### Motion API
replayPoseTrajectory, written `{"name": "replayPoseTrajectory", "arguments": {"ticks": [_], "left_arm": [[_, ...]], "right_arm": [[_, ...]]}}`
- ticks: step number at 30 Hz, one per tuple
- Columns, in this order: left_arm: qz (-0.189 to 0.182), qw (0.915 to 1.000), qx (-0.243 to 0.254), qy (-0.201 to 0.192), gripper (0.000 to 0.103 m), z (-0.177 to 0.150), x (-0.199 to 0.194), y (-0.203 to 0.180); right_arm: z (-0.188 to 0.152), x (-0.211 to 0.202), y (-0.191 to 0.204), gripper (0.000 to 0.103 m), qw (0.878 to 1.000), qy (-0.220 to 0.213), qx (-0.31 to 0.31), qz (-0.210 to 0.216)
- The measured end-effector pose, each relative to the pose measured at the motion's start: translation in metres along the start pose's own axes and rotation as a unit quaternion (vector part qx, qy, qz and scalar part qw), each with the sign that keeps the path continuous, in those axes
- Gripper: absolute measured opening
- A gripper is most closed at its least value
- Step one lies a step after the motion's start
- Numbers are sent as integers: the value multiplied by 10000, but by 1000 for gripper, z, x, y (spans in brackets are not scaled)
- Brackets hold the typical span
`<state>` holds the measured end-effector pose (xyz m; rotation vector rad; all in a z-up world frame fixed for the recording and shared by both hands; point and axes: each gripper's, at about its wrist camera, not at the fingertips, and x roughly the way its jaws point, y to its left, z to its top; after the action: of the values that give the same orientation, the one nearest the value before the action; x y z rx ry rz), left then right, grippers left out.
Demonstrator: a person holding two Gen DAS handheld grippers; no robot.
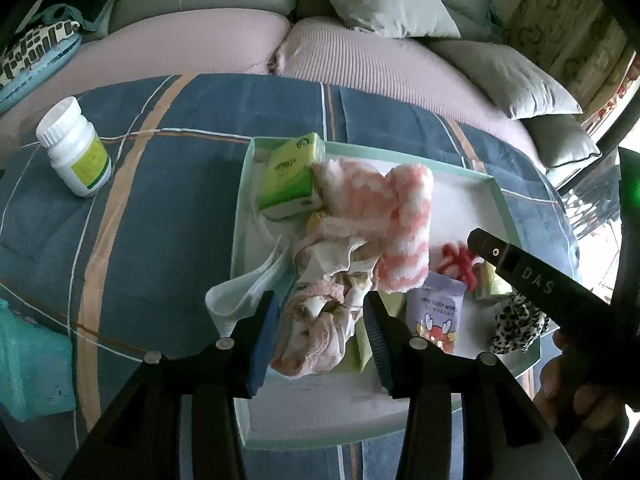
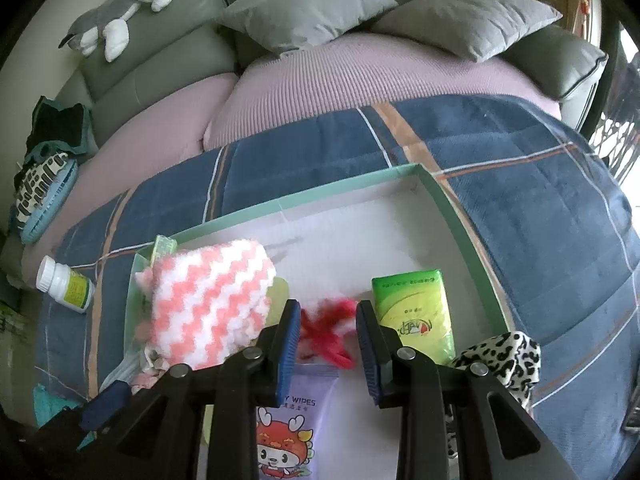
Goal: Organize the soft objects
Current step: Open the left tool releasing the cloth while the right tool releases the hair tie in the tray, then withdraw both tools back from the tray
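Looking along the left gripper (image 1: 320, 320), its fingers stand apart over the near end of a shallow box (image 1: 496, 184) with a green rim, set on a blue plaid blanket (image 1: 168, 184). A crumpled pinkish-white cloth (image 1: 320, 320) lies between the pads, which do not seem to press on it. Past it in the box lie a pink-and-white fuzzy towel (image 1: 404, 232) and a green tissue pack (image 1: 288, 176); red yarn (image 1: 456, 260) and a purple wipes pack (image 1: 436, 312) sit to the right, and a leopard-print piece (image 1: 516, 324) rests at the right edge. A white bottle (image 1: 76, 148) stands on the blanket to the left, well apart from the box. From the right gripper's (image 2: 328, 344) view, its fingers are also apart, hovering over the red yarn (image 2: 328, 332), which lies on the box floor between them, unclamped. The towel (image 2: 208, 300) lies just left, another green tissue pack (image 2: 416, 316) just right, the wipes pack (image 2: 288, 420) below, the leopard-print piece (image 2: 504, 360) over the right rim. Grey cushions (image 2: 304, 8) and a plush cat (image 2: 116, 8) sit on the sofa beyond.
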<state>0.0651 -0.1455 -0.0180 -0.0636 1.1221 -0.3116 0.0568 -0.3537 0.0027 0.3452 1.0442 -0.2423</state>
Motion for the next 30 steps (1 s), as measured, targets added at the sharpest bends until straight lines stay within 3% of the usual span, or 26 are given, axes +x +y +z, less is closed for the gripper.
{"name": "replayPoseTrajectory", "arguments": {"ticks": [6, 7, 8, 9, 13, 16, 21, 24, 26, 30], "left_arm": [[-65, 9999, -32, -83, 46, 1, -9, 3], [-68, 9999, -18, -100, 52, 1, -11, 3], [-61, 9999, -8, -105, 69, 2, -12, 4], [-55, 9999, -8, -130, 75, 2, -13, 5], [25, 9996, -63, -279, 77, 4, -20, 11], [190, 9989, -118, -404, 86, 6, -23, 18], [561, 9966, -306, -526, 86, 6, -22, 36], [758, 9945, -438, -584, 89, 6, -19, 49], [906, 9924, -520, -652, 102, 5, -18, 57], [1164, 9878, -640, -817, 102, 6, -17, 69]], "right_arm": [[1, -9, 4, 37, 9998, -80, -90, -156], [1, -10, 4, 42, 9998, -86, -98, -172], [1, -11, 5, 54, 9997, -95, -107, -183], [0, -11, 5, 59, 9997, -109, -119, -194], [0, -13, 8, 59, 9993, -124, -172, -300], [0, -15, 8, 65, 9989, -149, -193, -399], [-1, -22, 11, 89, 9971, -291, -343, -617], [-1, -23, 13, 91, 9963, -330, -412, -683], [-2, -24, 15, 100, 9961, -347, -437, -685], [-4, -26, 19, 103, 9947, -414, -577, -738]]}}
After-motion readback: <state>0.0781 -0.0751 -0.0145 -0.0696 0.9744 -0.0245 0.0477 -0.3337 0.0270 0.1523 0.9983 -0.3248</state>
